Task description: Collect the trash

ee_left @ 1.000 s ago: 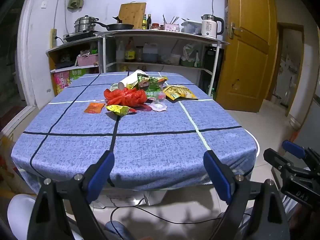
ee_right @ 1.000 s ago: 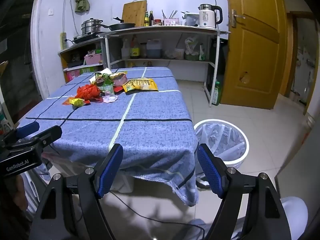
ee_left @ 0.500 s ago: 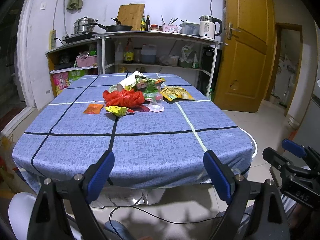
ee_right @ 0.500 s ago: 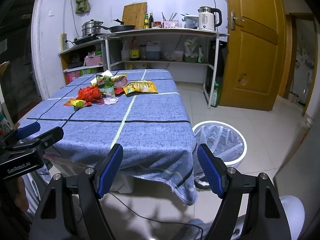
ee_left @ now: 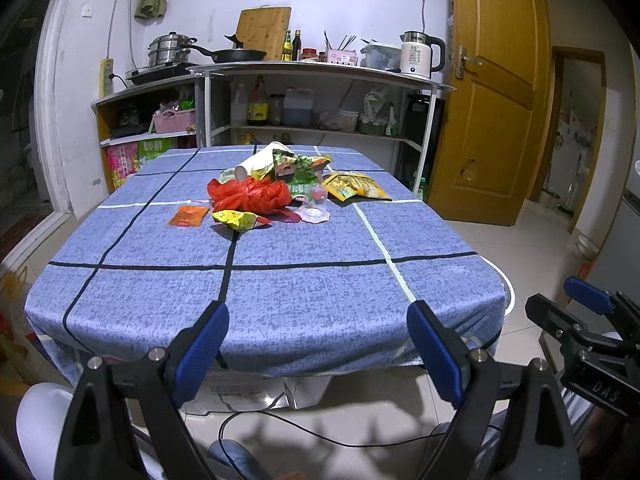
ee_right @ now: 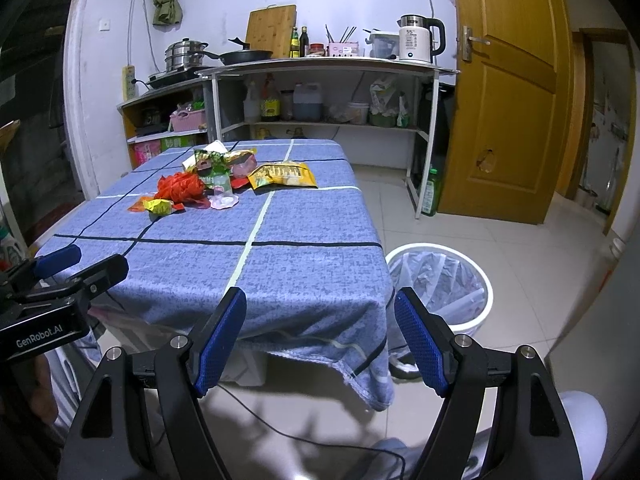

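Since a second ago both grippers have eased slightly nearer the table (ee_left: 304, 280); the trash on it lies just as it did. The left gripper (ee_left: 318, 346) hangs off the near edge with its blue pads spread wide and nothing between them. The right gripper (ee_right: 320, 336) is likewise released and empty, held off the near right corner of the table.

The trash sits in one cluster toward the far middle of the cloth. A red bag (ee_left: 250, 196) lies crumpled at the centre of it, with a yellow wrapper (ee_left: 236, 219) touching its near side and an orange sachet (ee_left: 189, 216) lying flat just to the left, apart from the rest. Behind the red bag a paper cup (ee_left: 260, 162) lies on its side against a green packet (ee_left: 294, 172). A small clear cup (ee_left: 316, 204) stands just right of the red bag. A yellow snack bag (ee_left: 356, 186) lies flat at the right of the cluster, nearer the right edge.

A white bin (ee_right: 444, 284) with a clear liner stands on the floor just beside the table's near right corner, below the hanging cloth. Nothing can be made out inside it.
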The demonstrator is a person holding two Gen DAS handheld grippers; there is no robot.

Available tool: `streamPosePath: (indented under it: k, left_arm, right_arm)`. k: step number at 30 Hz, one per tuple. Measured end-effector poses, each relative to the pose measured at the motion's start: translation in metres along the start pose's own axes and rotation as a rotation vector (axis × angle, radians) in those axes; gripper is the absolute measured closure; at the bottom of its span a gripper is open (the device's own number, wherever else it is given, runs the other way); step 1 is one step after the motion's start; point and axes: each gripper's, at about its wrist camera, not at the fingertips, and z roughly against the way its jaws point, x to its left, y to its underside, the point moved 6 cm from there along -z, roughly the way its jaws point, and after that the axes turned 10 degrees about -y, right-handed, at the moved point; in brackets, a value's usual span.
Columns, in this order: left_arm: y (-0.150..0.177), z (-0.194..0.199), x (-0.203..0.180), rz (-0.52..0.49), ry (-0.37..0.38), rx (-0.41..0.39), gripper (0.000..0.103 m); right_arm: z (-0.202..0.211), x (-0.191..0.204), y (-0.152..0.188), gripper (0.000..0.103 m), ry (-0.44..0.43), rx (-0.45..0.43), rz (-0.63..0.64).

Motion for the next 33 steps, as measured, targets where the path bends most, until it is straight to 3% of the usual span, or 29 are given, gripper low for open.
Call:
streamPosePath:
  k: [33]
  left_arm:
    - [-0.0003, 0.0017, -0.0076, -0.018, 0.017, -0.006, 0.011]
  right_arm:
    - [0.0012, -0.0058, -0.0023, 0.026, 0.007, -0.002, -0.009]
